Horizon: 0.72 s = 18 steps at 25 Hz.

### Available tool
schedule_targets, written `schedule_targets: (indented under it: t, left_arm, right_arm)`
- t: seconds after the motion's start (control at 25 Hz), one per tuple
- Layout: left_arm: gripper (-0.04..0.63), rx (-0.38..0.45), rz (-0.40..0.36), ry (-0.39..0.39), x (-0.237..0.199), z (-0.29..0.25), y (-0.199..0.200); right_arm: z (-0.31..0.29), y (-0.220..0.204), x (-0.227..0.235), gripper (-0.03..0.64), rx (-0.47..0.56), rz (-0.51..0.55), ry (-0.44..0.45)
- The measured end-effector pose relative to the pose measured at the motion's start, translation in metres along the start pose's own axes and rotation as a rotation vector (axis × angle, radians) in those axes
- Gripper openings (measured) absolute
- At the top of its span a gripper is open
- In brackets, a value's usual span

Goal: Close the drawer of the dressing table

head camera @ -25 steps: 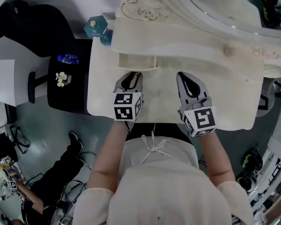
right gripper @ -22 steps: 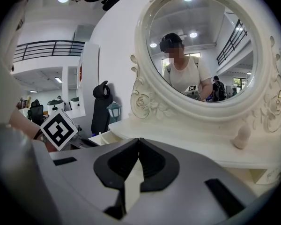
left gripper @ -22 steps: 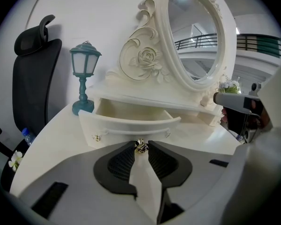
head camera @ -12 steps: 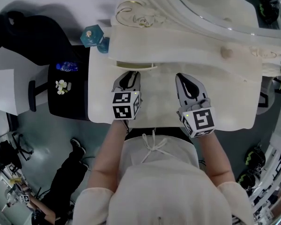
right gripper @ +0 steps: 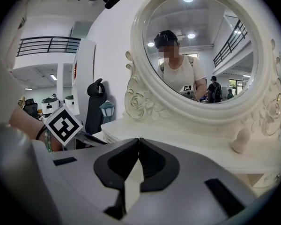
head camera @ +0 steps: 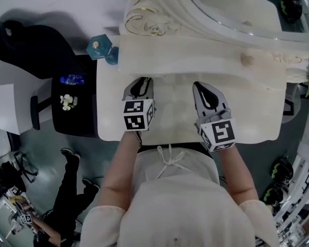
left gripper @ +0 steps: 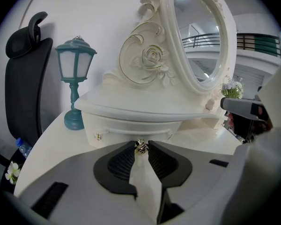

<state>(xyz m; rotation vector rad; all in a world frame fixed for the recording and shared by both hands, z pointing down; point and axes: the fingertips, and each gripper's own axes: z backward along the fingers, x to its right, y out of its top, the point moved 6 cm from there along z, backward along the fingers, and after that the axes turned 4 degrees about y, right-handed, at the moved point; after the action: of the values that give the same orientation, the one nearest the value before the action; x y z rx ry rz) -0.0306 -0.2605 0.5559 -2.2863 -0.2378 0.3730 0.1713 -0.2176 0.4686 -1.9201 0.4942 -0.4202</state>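
The cream dressing table (head camera: 257,112) fills the head view, with its oval mirror (head camera: 232,4) at the back. The small drawer's front (left gripper: 126,128) sits flush under the upper shelf (head camera: 195,55) and cannot be seen from above. My left gripper (head camera: 140,80) reaches to the shelf's front edge. In the left gripper view its pads are shut on the drawer's little gold knob (left gripper: 140,146). My right gripper (head camera: 205,85) hovers over the tabletop to the right, its tips together on nothing (right gripper: 139,140).
A teal lantern lamp (head camera: 96,46) stands at the table's back left corner. A black office chair (head camera: 31,35) and a water bottle (head camera: 72,79) on a dark stool are left of the table. A knob-shaped finial (head camera: 245,59) sits on the shelf at right.
The drawer, open under the shelf a second ago, has slid in out of sight. My left gripper went forward with the knob. The right gripper stayed put.
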Motion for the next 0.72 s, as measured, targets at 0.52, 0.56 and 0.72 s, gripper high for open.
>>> schedule_targets:
  t: [0.52, 0.56, 0.72]
  left_arm:
    - [0.104, -0.004, 0.009, -0.016, -0.001, -0.012, 0.012]
    - [0.104, -0.005, 0.009, -0.019, -0.001, -0.011, 0.012]
    - [0.104, -0.002, 0.008, -0.026, -0.001, -0.012, 0.012]
  right_arm:
    - [-0.002, 0.006, 0.009, 0.006, -0.007, 0.004, -0.030]
    - [-0.002, 0.006, 0.010, 0.006, -0.007, 0.003, -0.031]
    - [-0.001, 0.006, 0.015, 0.006, -0.008, -0.010, -0.041]
